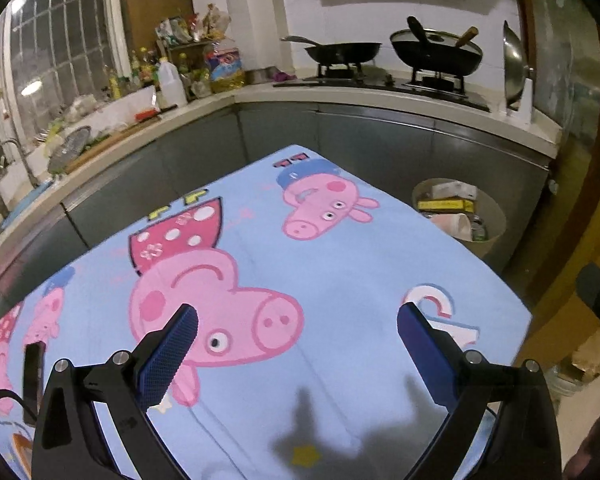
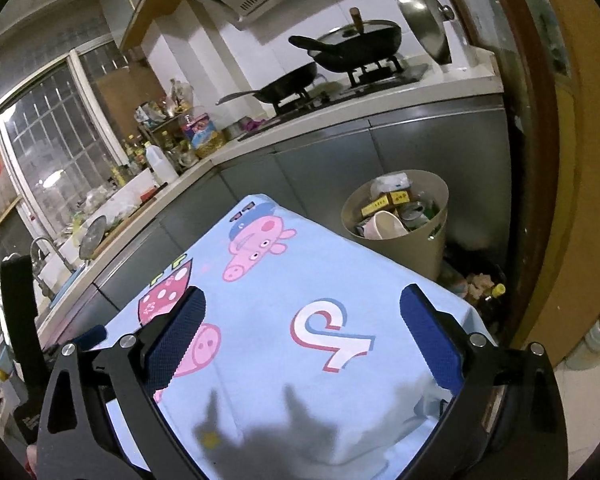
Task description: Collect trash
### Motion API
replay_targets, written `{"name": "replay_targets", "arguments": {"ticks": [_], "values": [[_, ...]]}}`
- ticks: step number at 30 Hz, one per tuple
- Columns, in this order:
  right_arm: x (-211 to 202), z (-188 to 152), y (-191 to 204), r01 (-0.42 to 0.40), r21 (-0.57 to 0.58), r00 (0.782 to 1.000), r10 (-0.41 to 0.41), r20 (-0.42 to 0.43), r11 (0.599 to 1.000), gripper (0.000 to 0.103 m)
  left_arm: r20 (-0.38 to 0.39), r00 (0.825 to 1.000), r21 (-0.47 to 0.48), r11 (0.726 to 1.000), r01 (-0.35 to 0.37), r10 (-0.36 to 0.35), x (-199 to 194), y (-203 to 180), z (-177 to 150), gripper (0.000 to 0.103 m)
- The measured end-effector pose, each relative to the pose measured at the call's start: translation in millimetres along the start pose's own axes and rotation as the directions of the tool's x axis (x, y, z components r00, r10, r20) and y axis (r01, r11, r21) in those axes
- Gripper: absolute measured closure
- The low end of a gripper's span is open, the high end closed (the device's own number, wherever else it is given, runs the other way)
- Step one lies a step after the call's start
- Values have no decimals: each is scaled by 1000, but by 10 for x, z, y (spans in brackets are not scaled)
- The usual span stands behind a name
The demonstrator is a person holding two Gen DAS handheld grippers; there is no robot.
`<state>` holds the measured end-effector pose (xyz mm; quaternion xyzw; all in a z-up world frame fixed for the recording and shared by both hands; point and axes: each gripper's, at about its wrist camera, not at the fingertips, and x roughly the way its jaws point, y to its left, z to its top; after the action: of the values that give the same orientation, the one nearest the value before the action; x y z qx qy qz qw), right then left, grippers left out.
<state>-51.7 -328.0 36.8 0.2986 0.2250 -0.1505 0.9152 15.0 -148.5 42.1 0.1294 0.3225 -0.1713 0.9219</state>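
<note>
A beige trash bin [image 2: 416, 240] stands on the floor past the table's far right corner, holding yellow boxes, a white cup and other rubbish. It also shows in the left wrist view [image 1: 496, 216]. My left gripper [image 1: 298, 316] is open and empty above the blue cartoon-pig tablecloth [image 1: 340, 264]. My right gripper [image 2: 302, 300] is open and empty above the same cloth [image 2: 320, 280], nearer the bin. No loose trash shows on the cloth.
A grey-fronted kitchen counter [image 1: 340, 96] wraps behind the table, with a stove and two black woks [image 1: 436, 52], bottles [image 1: 168, 76] and a sink at left. More litter and a bottle [image 2: 484, 284] lie on the floor beside the bin. A wooden door frame [image 2: 540, 160] stands at right.
</note>
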Motion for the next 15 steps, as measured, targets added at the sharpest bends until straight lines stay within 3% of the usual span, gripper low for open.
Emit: {"name": "replay_targets", "arguments": {"ticks": [15], "values": [[35,1,4,2,-14,1000,-2,3,1000,6,23,997,-10,997,-73,73,-19,76,71,4]]}}
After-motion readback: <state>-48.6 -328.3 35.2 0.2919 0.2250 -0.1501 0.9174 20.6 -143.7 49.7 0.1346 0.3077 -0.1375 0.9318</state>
